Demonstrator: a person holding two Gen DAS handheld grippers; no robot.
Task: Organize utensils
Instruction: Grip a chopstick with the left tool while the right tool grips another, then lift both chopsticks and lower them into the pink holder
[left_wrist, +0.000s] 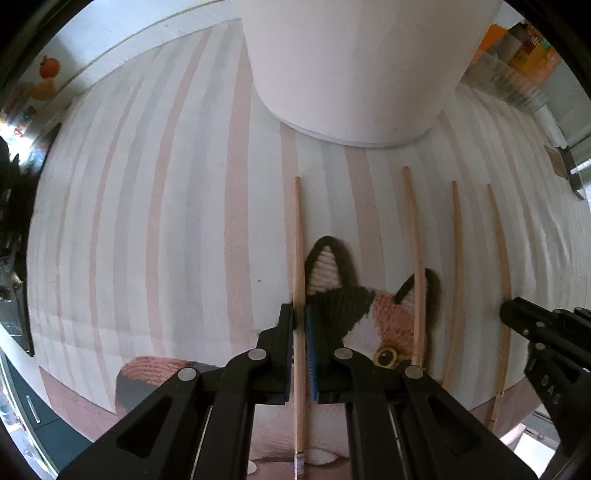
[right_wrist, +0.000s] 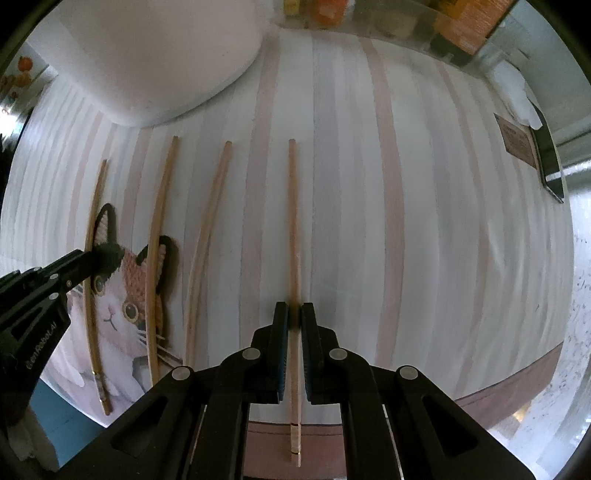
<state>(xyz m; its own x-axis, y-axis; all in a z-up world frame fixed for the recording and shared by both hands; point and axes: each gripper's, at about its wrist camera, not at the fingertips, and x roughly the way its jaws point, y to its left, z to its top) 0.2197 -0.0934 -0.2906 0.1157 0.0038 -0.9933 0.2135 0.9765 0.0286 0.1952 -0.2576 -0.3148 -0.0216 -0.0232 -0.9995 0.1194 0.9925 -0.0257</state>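
Note:
Several wooden chopsticks lie side by side on a striped tablecloth. In the left wrist view my left gripper (left_wrist: 299, 314) is shut on the leftmost chopstick (left_wrist: 297, 240), which runs between its blue pads. In the right wrist view my right gripper (right_wrist: 294, 312) is shut on the rightmost chopstick (right_wrist: 293, 221). Two more chopsticks (right_wrist: 157, 236) (right_wrist: 207, 236) lie between them. The left gripper also shows in the right wrist view (right_wrist: 88, 258) over the leftmost chopstick (right_wrist: 90, 325). A large white holder (left_wrist: 354, 66) stands just beyond the chopstick tips.
A cat picture (right_wrist: 125, 295) is on the cloth under the left chopsticks. Boxes and clutter (right_wrist: 461, 22) sit at the far right. A dark flat object (right_wrist: 550, 155) lies at the table's right edge. The front table edge (right_wrist: 480, 402) is close.

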